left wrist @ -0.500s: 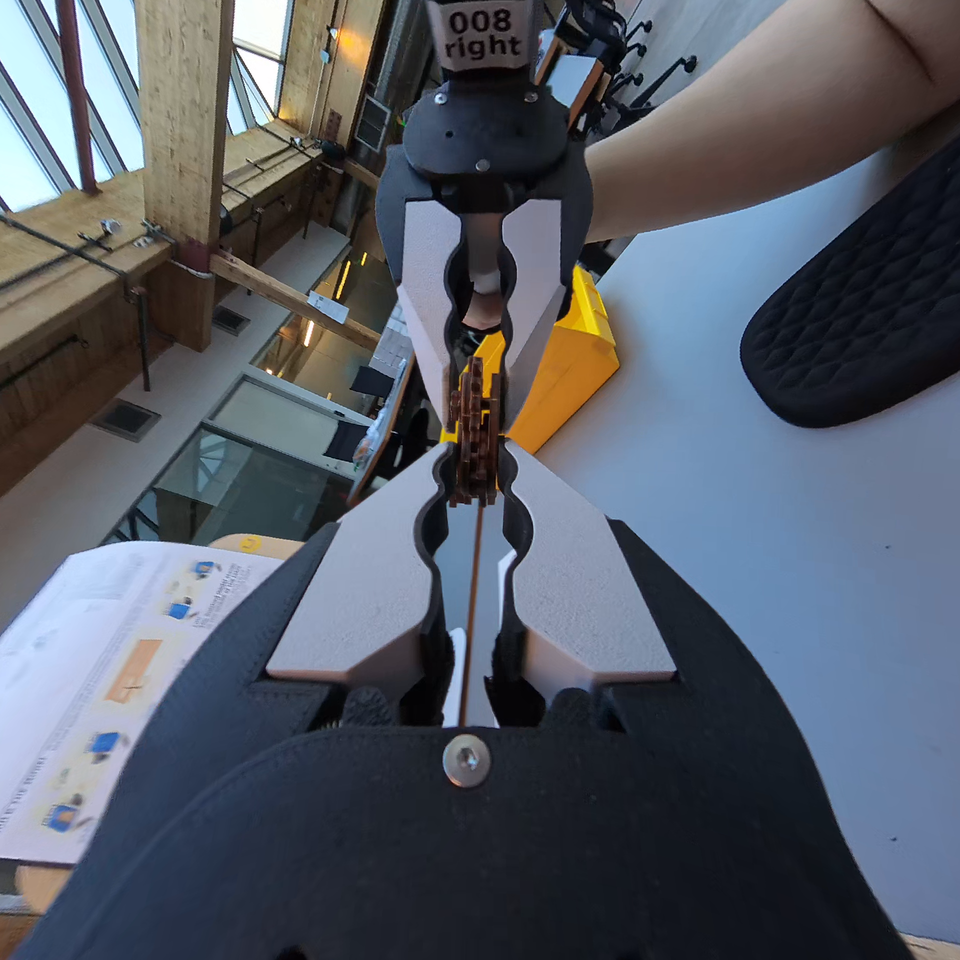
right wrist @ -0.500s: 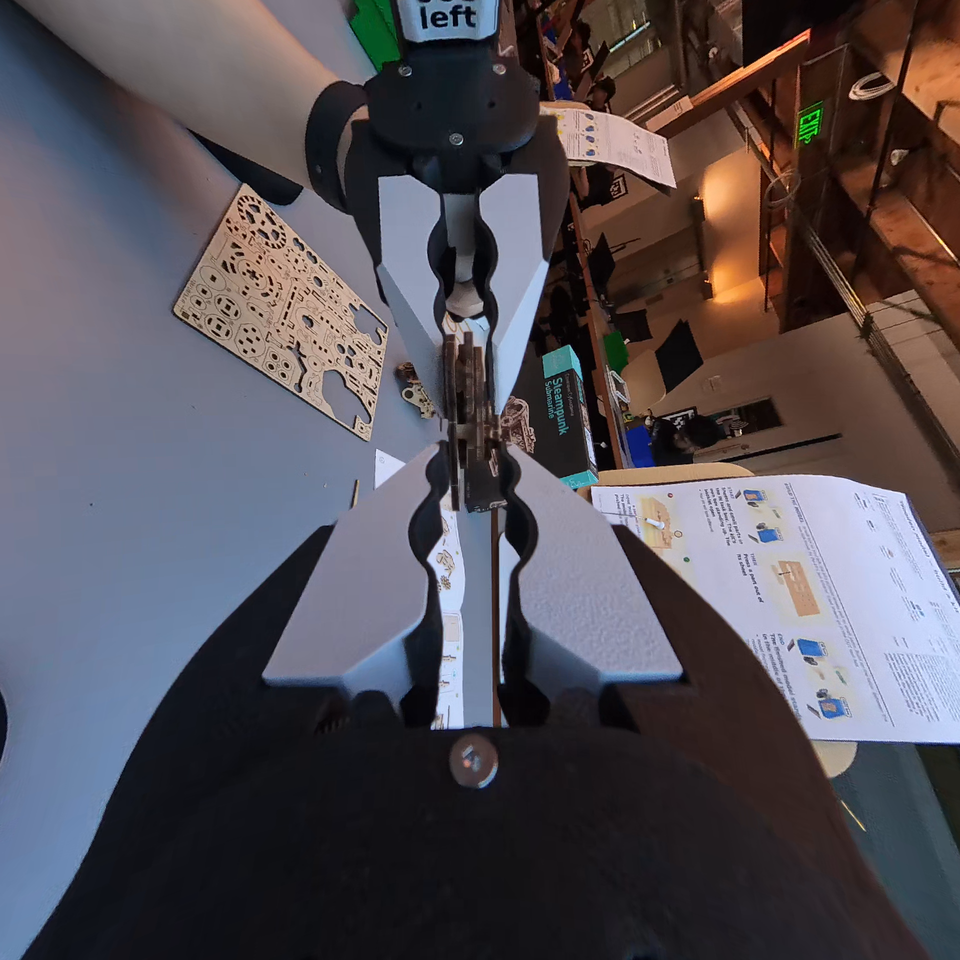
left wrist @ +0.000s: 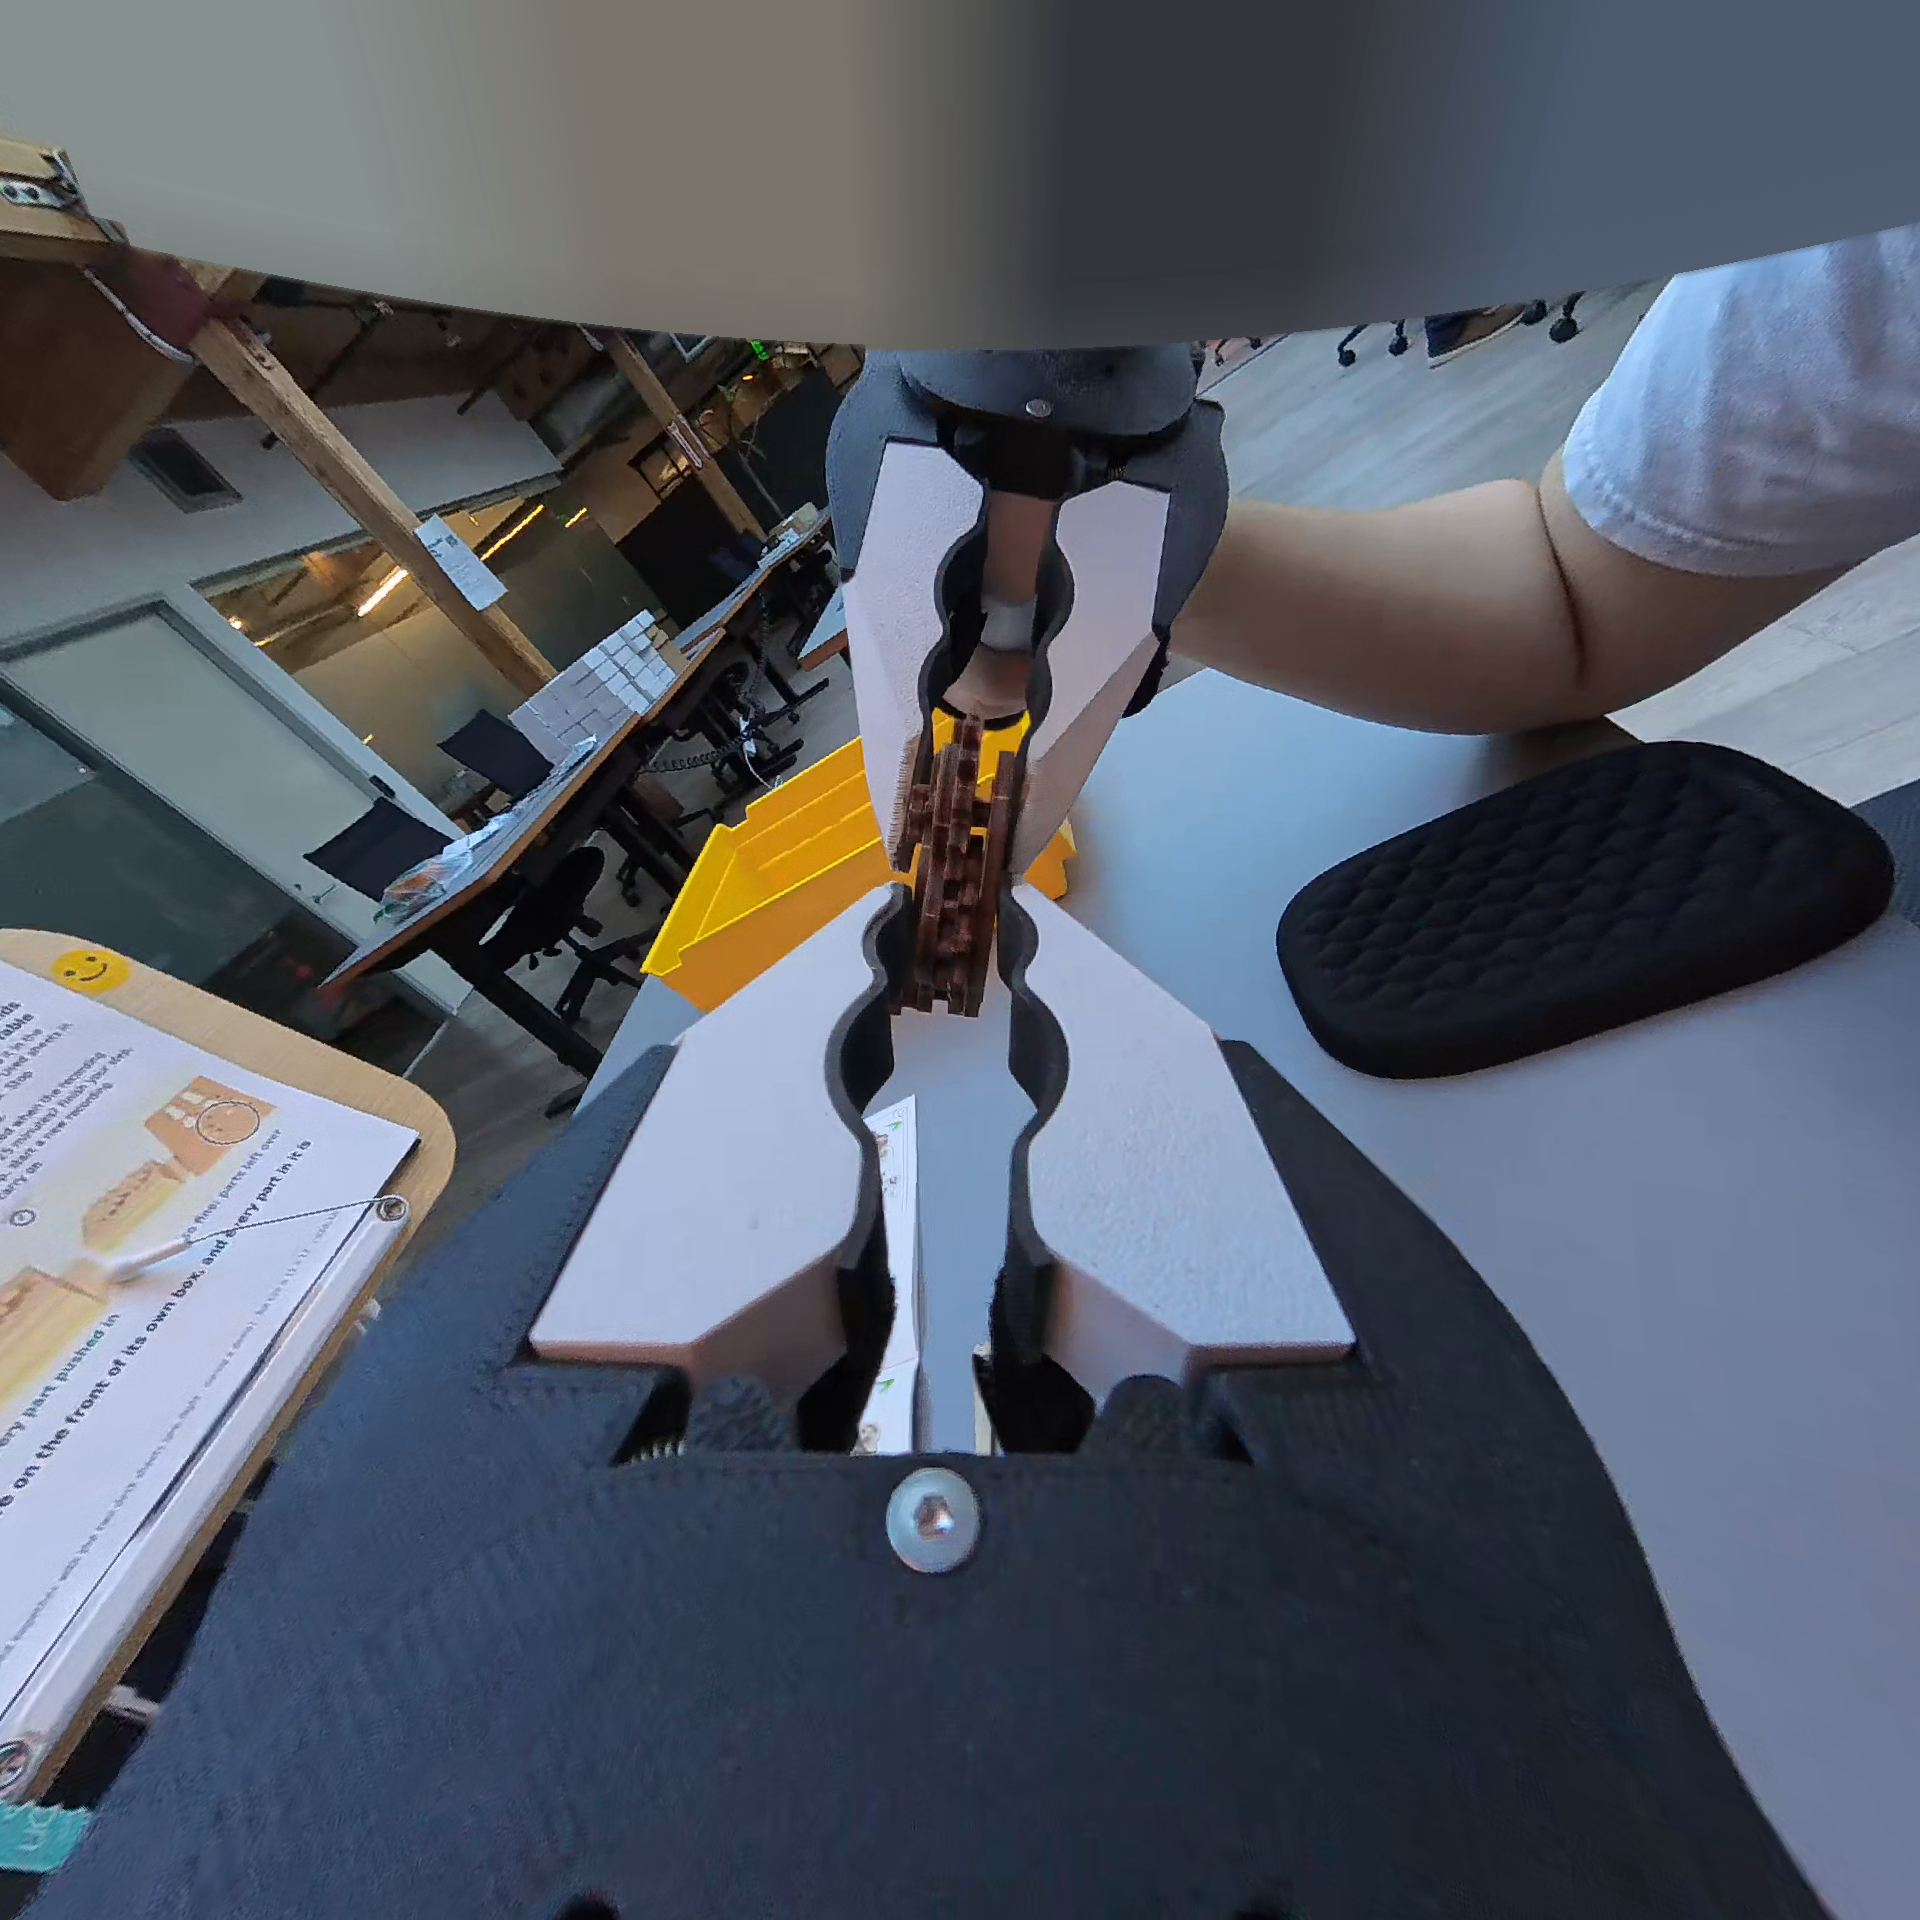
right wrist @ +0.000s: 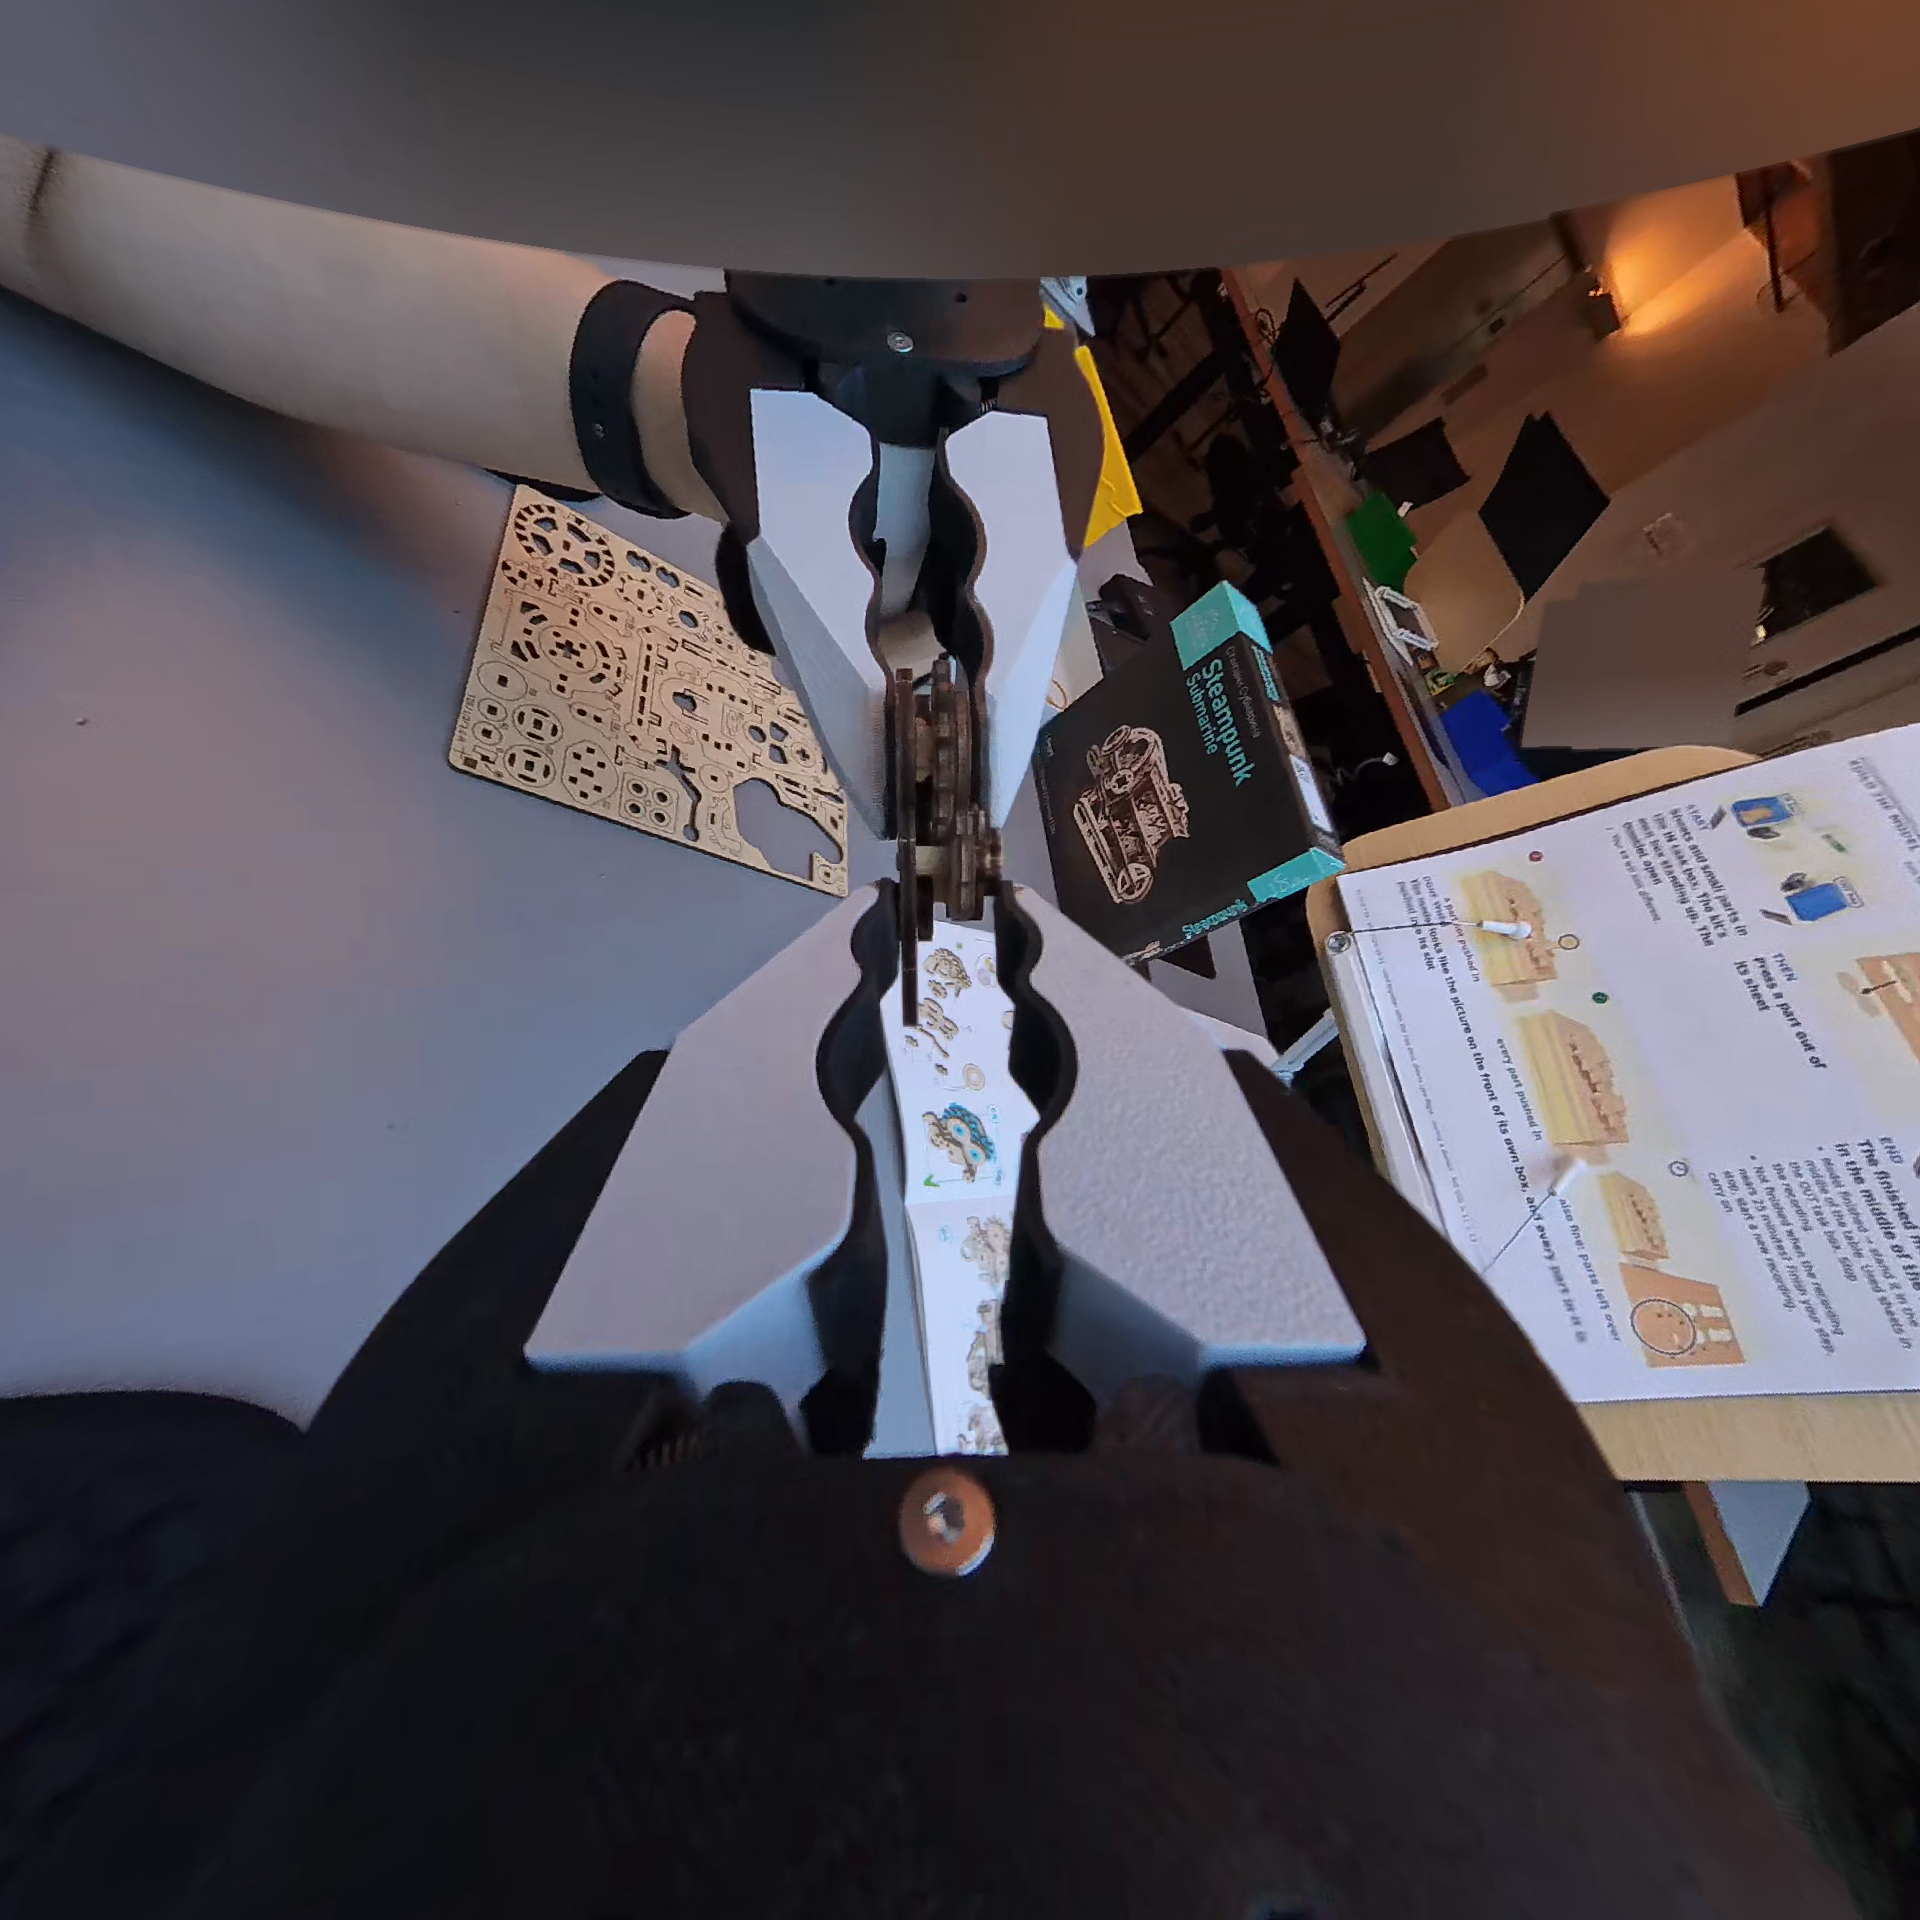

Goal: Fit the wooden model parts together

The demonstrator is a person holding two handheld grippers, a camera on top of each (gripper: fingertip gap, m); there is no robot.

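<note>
Both grippers have swung lower toward the table [left wrist: 1558, 1299], tips meeting: left gripper [left wrist: 948, 940] and right gripper [right wrist: 940, 914] each pinch the wooden gear assembly [left wrist: 951, 883] from opposite ends. Printed kit box [right wrist: 1184, 769] far right.

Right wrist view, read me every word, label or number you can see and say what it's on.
I can't repeat writing, so these are the things that bear it:
Black and teal box: lettering on its face and edge.
White instruction sheet: paragraphs beside pictures.
Folded booklet strip: pictures, with marks too small to read.
Wooden parts sheet: engraved marks too small to read.
</note>
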